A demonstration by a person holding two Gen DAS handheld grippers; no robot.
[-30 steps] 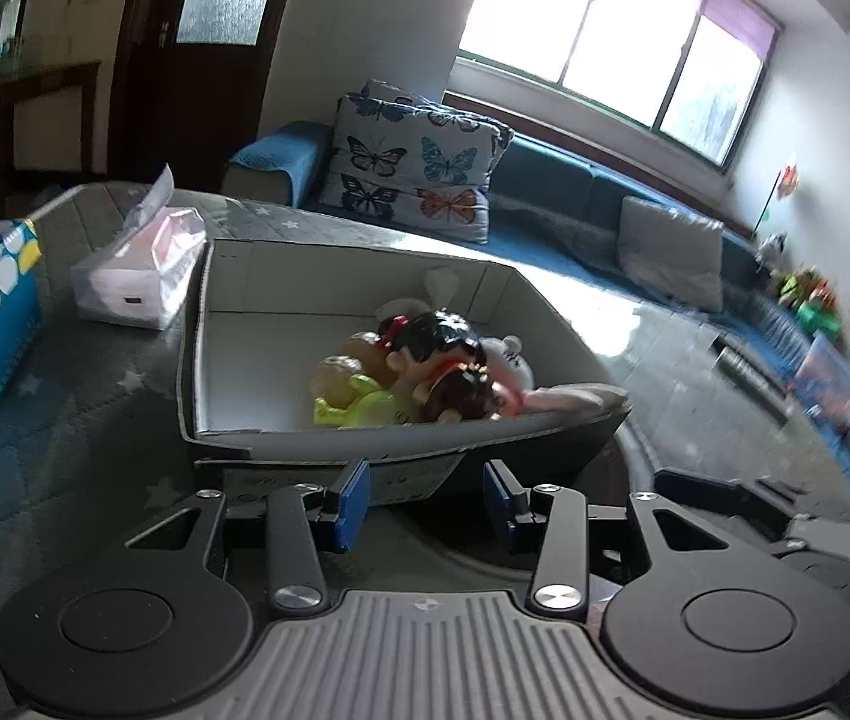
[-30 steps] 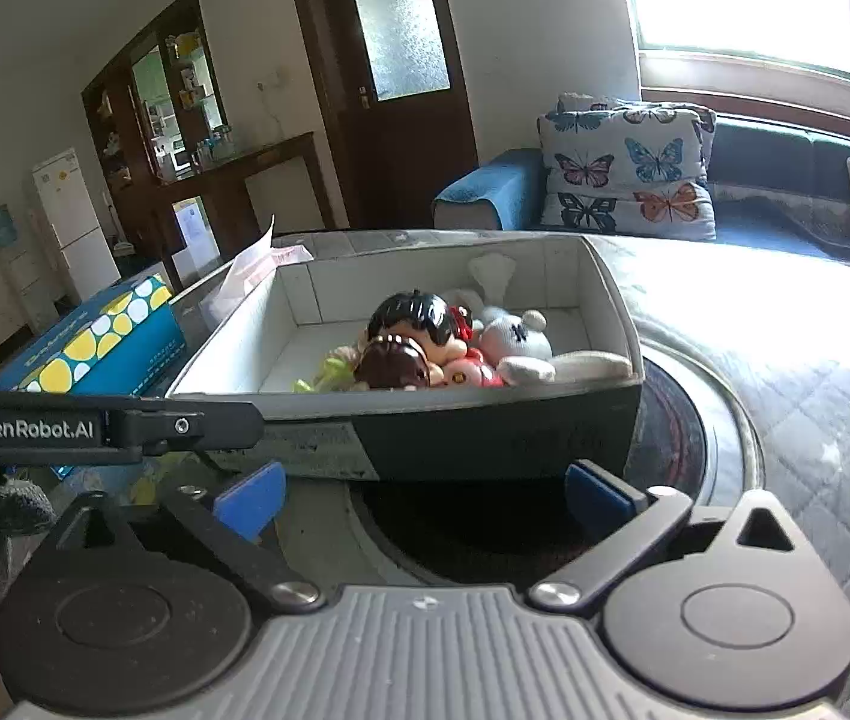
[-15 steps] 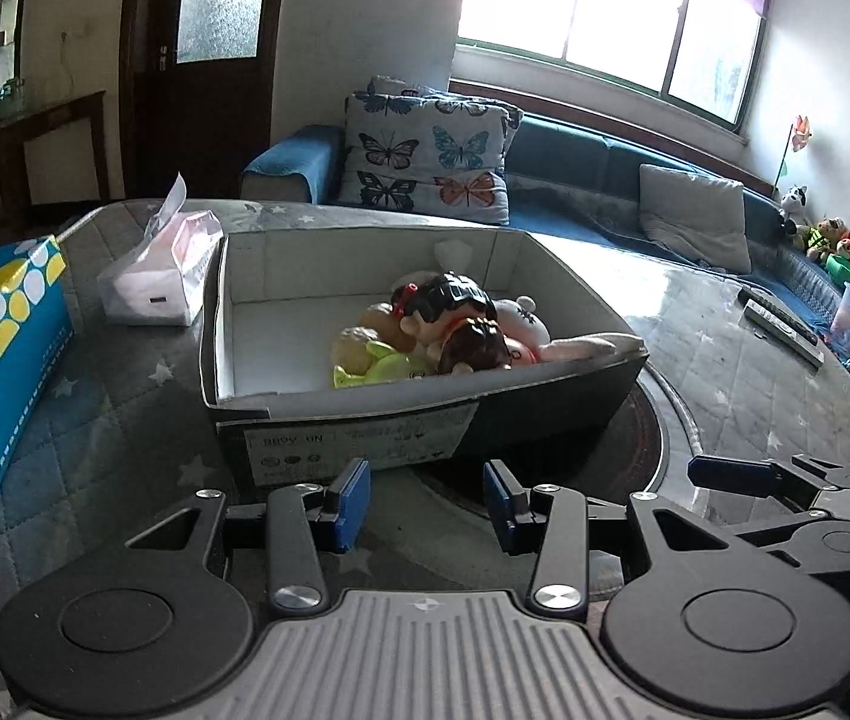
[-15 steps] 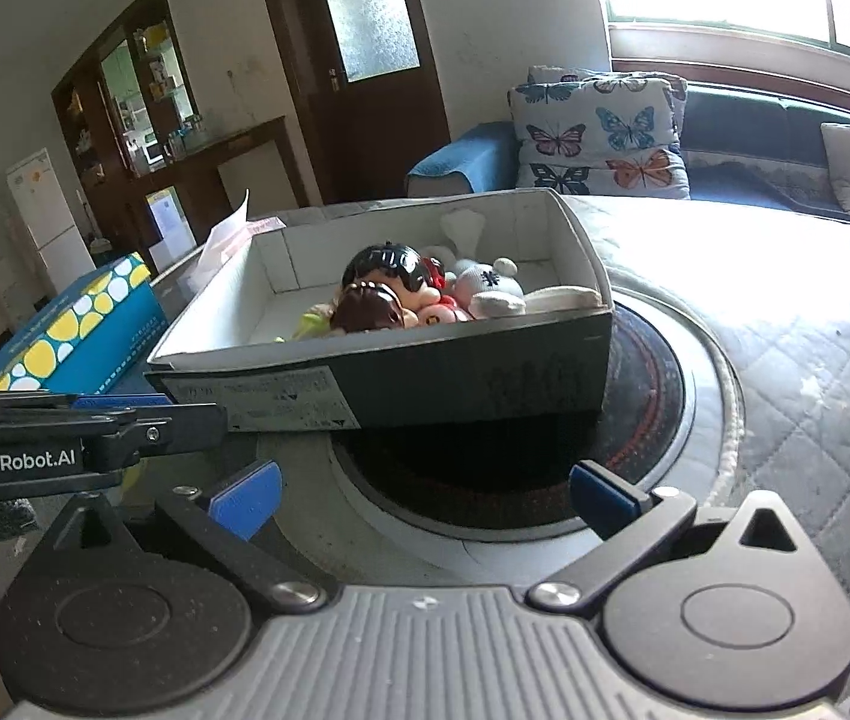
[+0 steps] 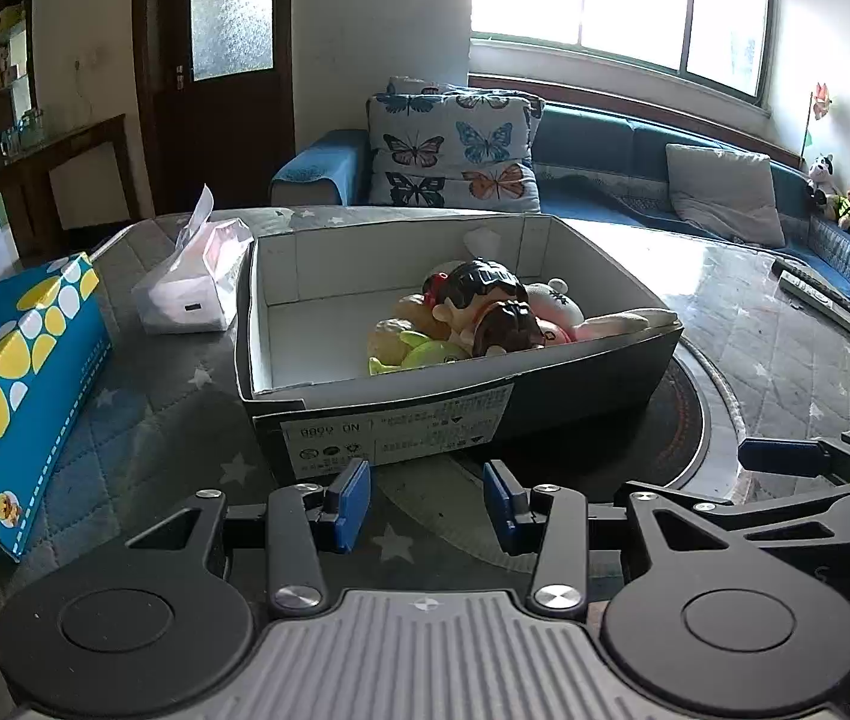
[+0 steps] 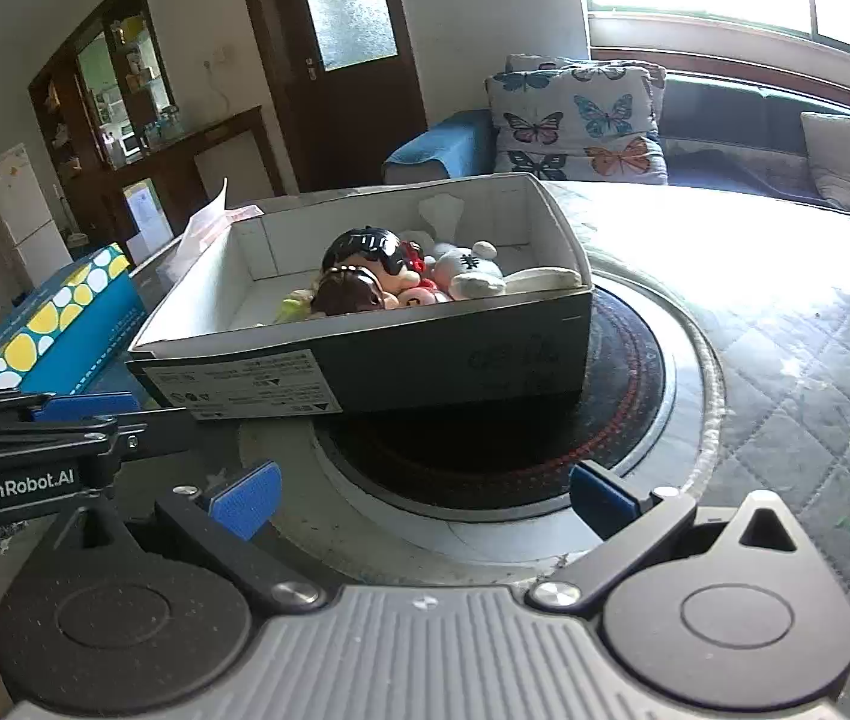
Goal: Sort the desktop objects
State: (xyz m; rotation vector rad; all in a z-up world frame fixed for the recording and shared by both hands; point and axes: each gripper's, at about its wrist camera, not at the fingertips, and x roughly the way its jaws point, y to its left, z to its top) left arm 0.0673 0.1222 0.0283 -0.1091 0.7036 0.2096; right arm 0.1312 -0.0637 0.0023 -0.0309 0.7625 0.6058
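Observation:
A dark cardboard box [image 5: 581, 402] with a white inside stands on the table and holds several small toys [image 5: 479, 318], among them a black-haired doll and a grey plush. It also shows in the right wrist view [image 6: 461, 360], with the toys [image 6: 401, 282] inside. My left gripper [image 5: 425, 504] is open and empty, a little in front of the box's labelled end. My right gripper [image 6: 419, 498] is wide open and empty, in front of the box and above the round dark turntable [image 6: 623, 384]. Each gripper shows at the edge of the other's view.
A blue and yellow tissue box [image 5: 11, 384] lies at the left. A white tissue pack [image 5: 191, 294] sits behind it, next to the box. Remote controls [image 5: 815, 294] lie at the far right of the table. A sofa with a butterfly cushion [image 5: 455, 150] stands behind.
Both grippers have drawn back from the box, which now looks smaller and farther. The jaws of both have stayed open. The box and toys have not moved.

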